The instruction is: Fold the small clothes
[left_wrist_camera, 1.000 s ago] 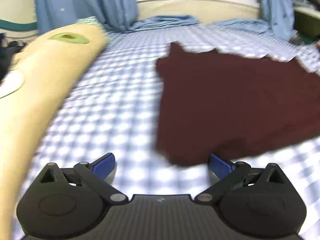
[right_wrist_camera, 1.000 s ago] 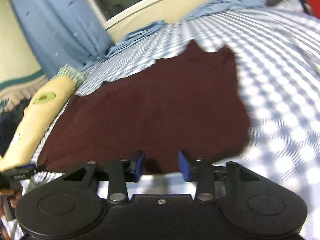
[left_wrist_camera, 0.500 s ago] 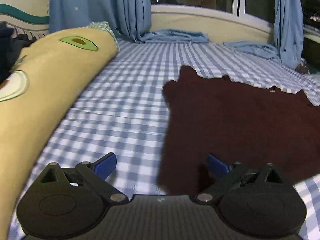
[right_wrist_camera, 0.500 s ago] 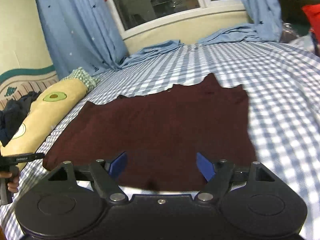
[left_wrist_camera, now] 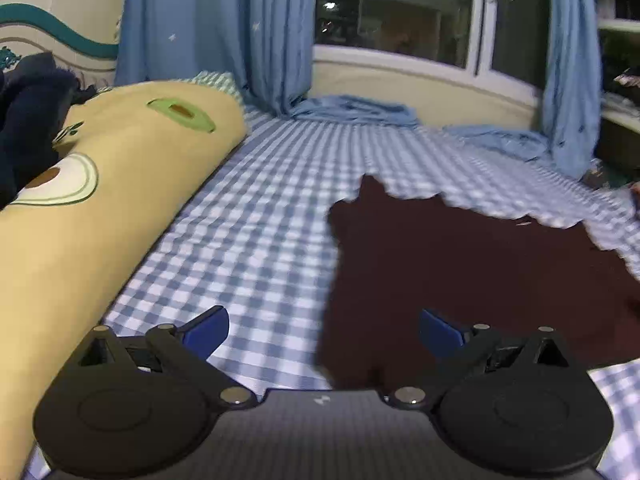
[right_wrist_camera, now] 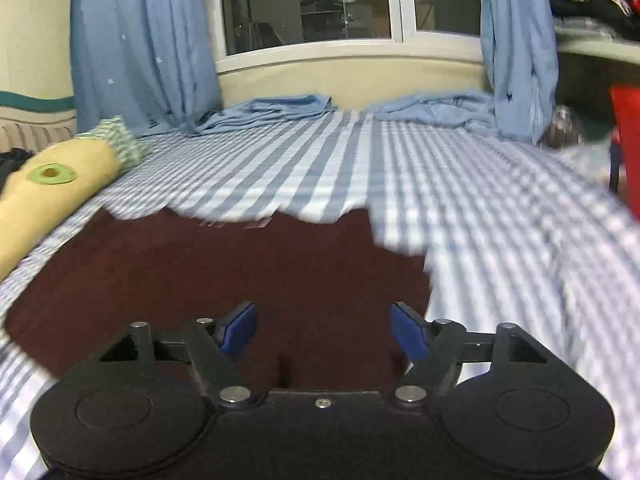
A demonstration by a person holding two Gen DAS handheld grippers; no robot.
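Observation:
A dark maroon garment (left_wrist_camera: 460, 272) lies spread flat on the blue-and-white checked bed sheet (left_wrist_camera: 260, 220). My left gripper (left_wrist_camera: 322, 322) hovers open above the garment's near left corner, with only sheet and cloth below its fingers. In the right wrist view the same garment (right_wrist_camera: 240, 272) fills the lower middle. My right gripper (right_wrist_camera: 322, 318) hangs over its near right edge with its jaws wide and closing slightly. Nothing is pinched between them. The cloth's nearest hem is hidden behind both gripper bodies.
A long yellow avocado-print bolster (left_wrist_camera: 100, 208) lies along the bed's left side, with dark clothes (left_wrist_camera: 28, 120) piled beyond it. Blue curtains (right_wrist_camera: 140, 48) and bunched blue fabric (right_wrist_camera: 272, 110) sit under the window at the far edge. A red object (right_wrist_camera: 628, 144) stands at the right.
The right jaws went from narrow at the garment's near edge to wide apart. Both grippers rose and rolled more level, so the window and curtains now show more.

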